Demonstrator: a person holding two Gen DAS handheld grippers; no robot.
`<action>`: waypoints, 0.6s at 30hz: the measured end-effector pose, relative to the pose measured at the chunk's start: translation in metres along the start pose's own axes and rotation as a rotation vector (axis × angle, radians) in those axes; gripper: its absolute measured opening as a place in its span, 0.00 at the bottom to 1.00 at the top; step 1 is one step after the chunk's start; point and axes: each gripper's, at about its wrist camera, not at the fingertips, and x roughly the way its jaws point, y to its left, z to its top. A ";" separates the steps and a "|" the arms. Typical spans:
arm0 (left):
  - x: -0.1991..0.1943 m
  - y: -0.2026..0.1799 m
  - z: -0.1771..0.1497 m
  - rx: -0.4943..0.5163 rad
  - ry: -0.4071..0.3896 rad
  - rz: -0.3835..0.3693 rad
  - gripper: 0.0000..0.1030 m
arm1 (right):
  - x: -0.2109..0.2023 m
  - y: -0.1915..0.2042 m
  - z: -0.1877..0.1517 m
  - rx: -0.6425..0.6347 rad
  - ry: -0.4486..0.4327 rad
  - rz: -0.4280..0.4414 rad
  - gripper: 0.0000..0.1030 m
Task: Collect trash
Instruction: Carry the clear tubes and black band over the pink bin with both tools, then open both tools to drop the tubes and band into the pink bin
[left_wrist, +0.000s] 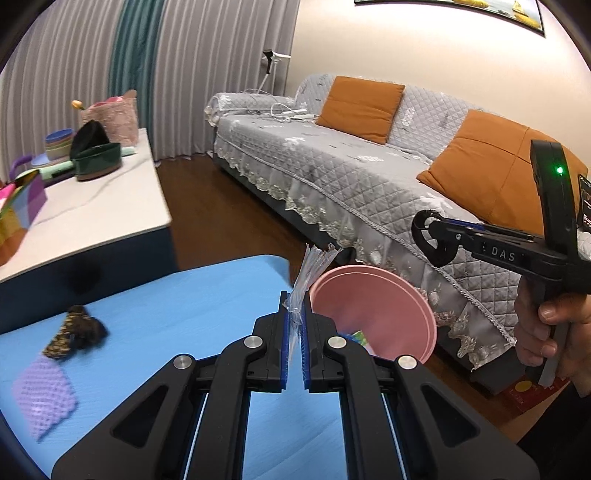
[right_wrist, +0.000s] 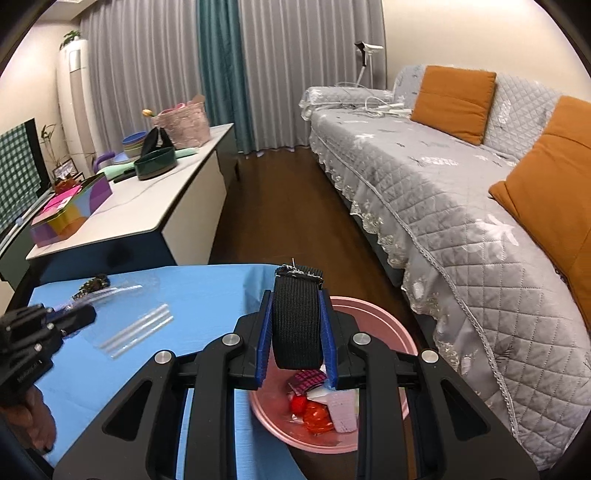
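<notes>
My left gripper (left_wrist: 294, 317) is shut on a clear plastic wrapper (left_wrist: 308, 275) and holds it above the blue table (left_wrist: 184, 295), beside the pink bin (left_wrist: 373, 317). My right gripper (right_wrist: 295, 325) is shut on a black woven strap (right_wrist: 295, 321) and holds it over the pink bin (right_wrist: 369, 317), which stands at the table's right edge and holds red, pink and white scraps (right_wrist: 321, 406). The right gripper also shows in the left wrist view (left_wrist: 428, 240). The left gripper shows in the right wrist view (right_wrist: 74, 317), with the clear wrapper (right_wrist: 129, 317) hanging from it.
A brown patterned scrap (left_wrist: 75, 330) and a purple mesh piece (left_wrist: 44, 395) lie on the blue table's left. A white counter (right_wrist: 147, 206) with bowls and boxes stands beyond. A grey sofa (right_wrist: 461, 206) with orange cushions runs along the right, across a dark wood floor.
</notes>
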 end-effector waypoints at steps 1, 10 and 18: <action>0.004 -0.004 0.001 -0.001 0.004 -0.001 0.05 | 0.001 -0.003 0.001 0.004 0.000 -0.003 0.24; 0.053 -0.046 0.013 0.012 0.027 -0.015 0.05 | 0.008 -0.028 0.007 0.032 0.006 -0.033 0.24; 0.093 -0.069 0.013 0.020 0.067 -0.020 0.05 | 0.016 -0.047 0.008 0.052 0.016 -0.057 0.24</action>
